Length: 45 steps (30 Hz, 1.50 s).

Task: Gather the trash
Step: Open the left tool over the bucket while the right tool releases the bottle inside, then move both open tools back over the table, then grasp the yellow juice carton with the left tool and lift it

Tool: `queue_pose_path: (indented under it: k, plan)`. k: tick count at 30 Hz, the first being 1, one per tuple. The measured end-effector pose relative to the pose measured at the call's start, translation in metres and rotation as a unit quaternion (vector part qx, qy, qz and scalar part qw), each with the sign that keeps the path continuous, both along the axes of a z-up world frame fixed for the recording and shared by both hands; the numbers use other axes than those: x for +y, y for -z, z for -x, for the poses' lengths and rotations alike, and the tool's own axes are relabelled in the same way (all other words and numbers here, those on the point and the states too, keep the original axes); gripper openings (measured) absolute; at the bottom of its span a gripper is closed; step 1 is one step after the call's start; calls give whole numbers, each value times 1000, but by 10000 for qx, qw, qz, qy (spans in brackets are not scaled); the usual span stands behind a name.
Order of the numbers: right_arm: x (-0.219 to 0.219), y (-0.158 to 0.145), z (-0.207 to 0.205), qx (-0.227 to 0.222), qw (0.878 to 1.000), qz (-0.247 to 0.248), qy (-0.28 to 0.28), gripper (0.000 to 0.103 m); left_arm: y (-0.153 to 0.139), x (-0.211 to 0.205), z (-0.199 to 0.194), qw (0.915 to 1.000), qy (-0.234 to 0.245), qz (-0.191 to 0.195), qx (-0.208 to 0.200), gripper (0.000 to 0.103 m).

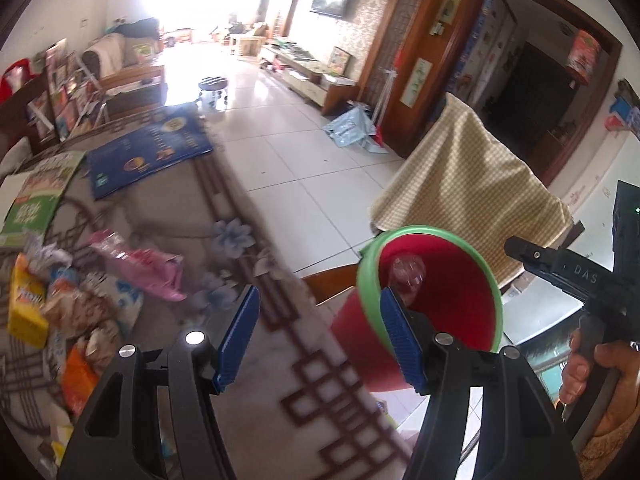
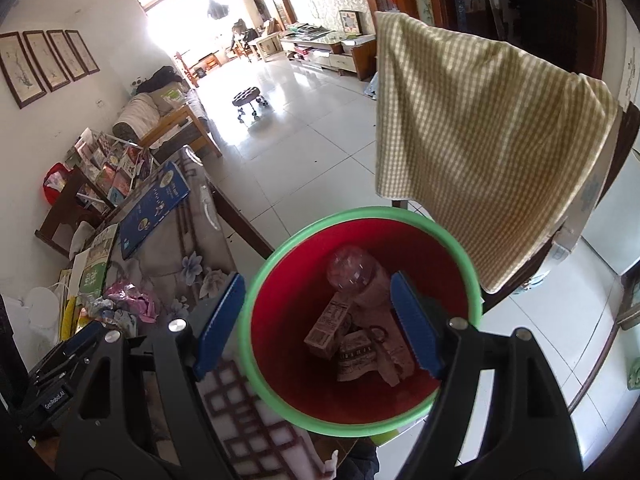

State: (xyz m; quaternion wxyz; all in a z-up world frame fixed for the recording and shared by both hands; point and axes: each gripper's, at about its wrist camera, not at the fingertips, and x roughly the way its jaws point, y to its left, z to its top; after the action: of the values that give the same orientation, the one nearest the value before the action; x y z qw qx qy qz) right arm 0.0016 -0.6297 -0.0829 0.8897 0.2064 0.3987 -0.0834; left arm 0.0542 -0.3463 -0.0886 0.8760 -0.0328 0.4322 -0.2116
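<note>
Red bin, green rim point(image 2: 362, 428): table edge, 6 o'clock in right wrist view; holds clear plastic bottle point(image 2: 356, 276), printed cartons point(image 2: 326, 330). Right gripper point(image 2: 316, 324): jaws spread, empty, above bin. Left gripper point(image 1: 320, 336): jaws spread, empty. Wrapper pile point(image 1: 60, 304): tablecloth, 9 o'clock of the left wrist view.

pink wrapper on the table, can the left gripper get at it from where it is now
Probably yes. The left gripper is open and empty, and the pink wrapper lies on top of the tablecloth, ahead and to its left, with nothing over it. The other wrappers sit beside it, not across the path.
</note>
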Motion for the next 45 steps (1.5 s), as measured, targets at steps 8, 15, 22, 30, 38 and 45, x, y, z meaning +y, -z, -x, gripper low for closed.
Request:
queue_pose_path:
  k: [8, 15, 22, 30, 38, 45]
  plan:
    - [66, 12, -35, 240, 9964, 39, -815, 74, 18, 90, 8, 9935, -1117, -47, 195, 60]
    - [128, 12, -49, 243, 9904, 110, -1357, 74, 27, 188, 11, 9758, -2171, -148, 230, 60]
    - [167, 8, -35, 289, 9899, 191, -1375, 74, 42, 276, -29, 9610, -2722, -61, 489, 59]
    - [181, 9, -3, 491, 9947, 311, -848, 74, 84, 311, -99, 9523, -2743, 511, 1235, 58]
    - [197, 9, 18, 579, 9969, 364, -381, 74, 113, 317, -117, 9469, -2562, 979, 1680, 44]
    - [239, 13, 1, 590, 9957, 316, -641, 74, 105, 336, -97, 9597, -2210, 833, 1523, 36]
